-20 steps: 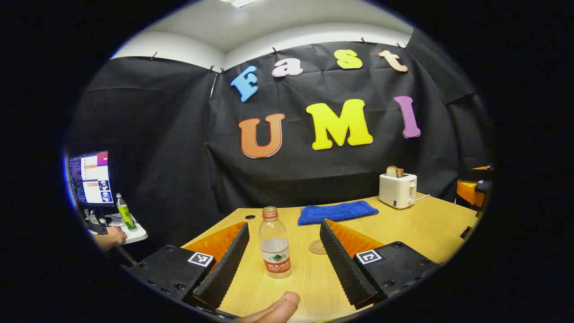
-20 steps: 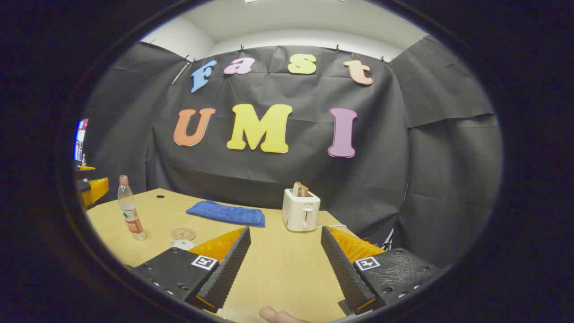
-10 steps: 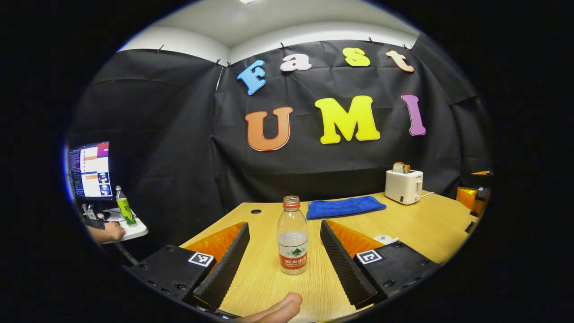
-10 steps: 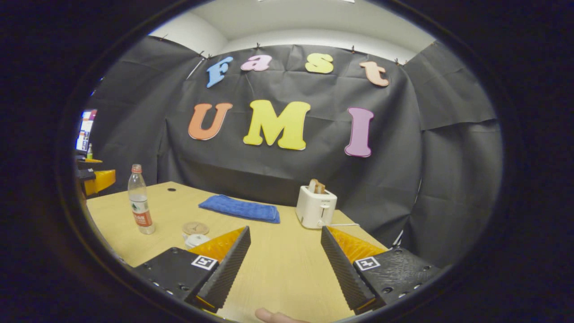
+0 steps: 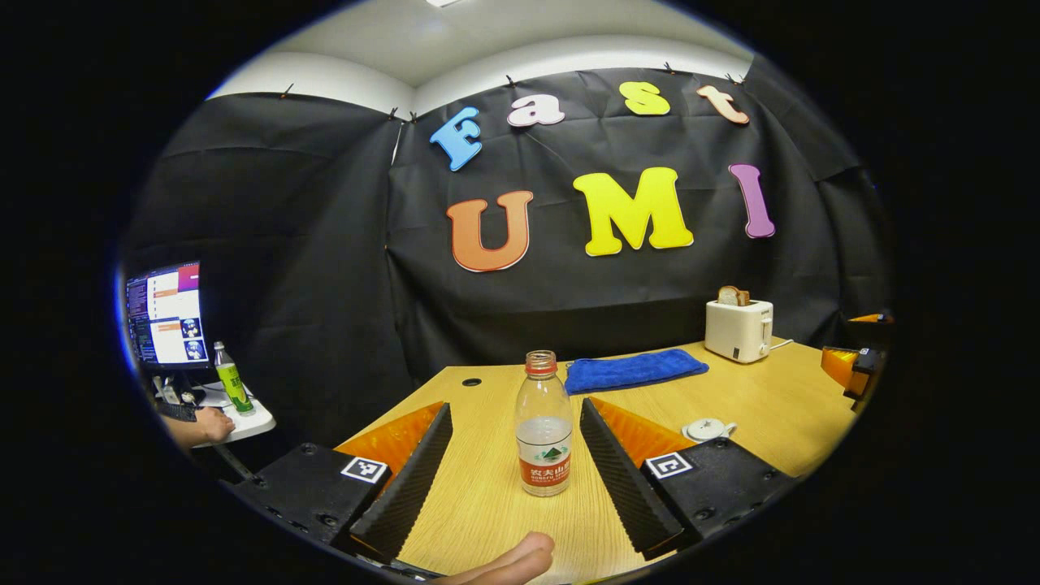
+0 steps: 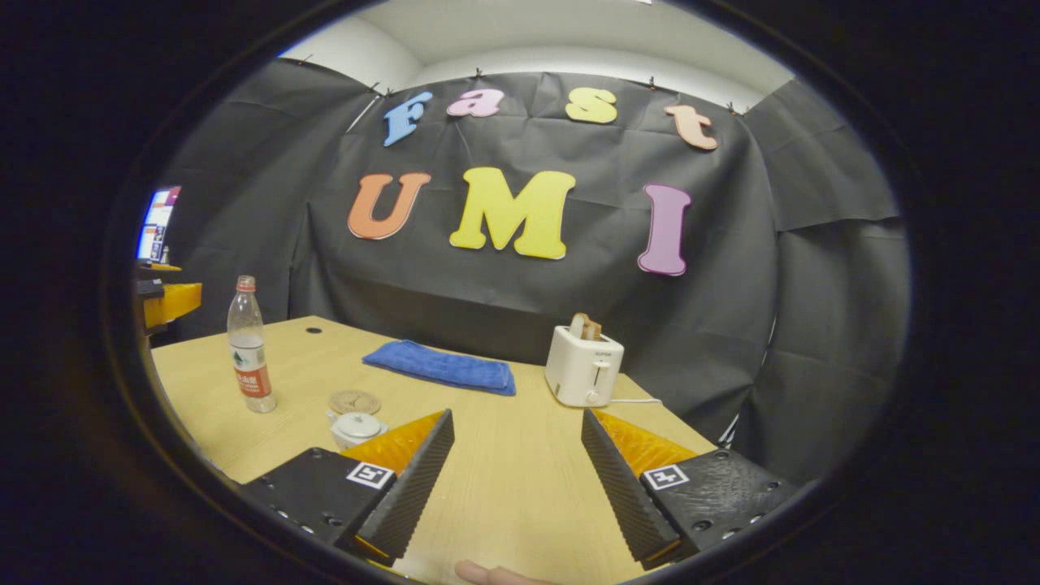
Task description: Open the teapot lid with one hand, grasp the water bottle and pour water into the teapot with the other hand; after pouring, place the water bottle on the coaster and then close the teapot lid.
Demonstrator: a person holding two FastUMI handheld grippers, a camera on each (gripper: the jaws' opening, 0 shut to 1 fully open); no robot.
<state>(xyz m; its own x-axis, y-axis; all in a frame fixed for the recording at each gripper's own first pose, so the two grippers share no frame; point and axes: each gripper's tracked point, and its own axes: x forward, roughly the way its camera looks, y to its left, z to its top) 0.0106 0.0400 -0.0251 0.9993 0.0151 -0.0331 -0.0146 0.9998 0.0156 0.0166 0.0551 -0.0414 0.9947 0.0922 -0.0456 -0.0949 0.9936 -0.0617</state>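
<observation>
- Clear plastic, a red band low on its side: the water bottle [image 5: 543,426] stands upright on the counter [image 5: 756,406], partly filled (whether a cap is on, we cannot tell), right between the spread fingers of the left tongs [image 5: 515,471] but touching neither.
- White and small, the teapot [image 6: 354,426] sits with its lid on, just beside the round coaster [image 6: 354,401]; in the right gripper view it lies off to the left of the right tongs [image 6: 517,471], which are wide open over bare counter and hold nothing.
- We judge this the opening reach: no lid lifted, no bottle gripped.
- Next, we think, the left tongs need to go forward until the bottle's body sits between the pads, then close on it below the shoulder; the right tongs must swing left and down to the lid's knob.
- Farther out lie a blue cloth [image 6: 439,366] and a toaster [image 6: 583,366], both well apart from the work.
</observation>
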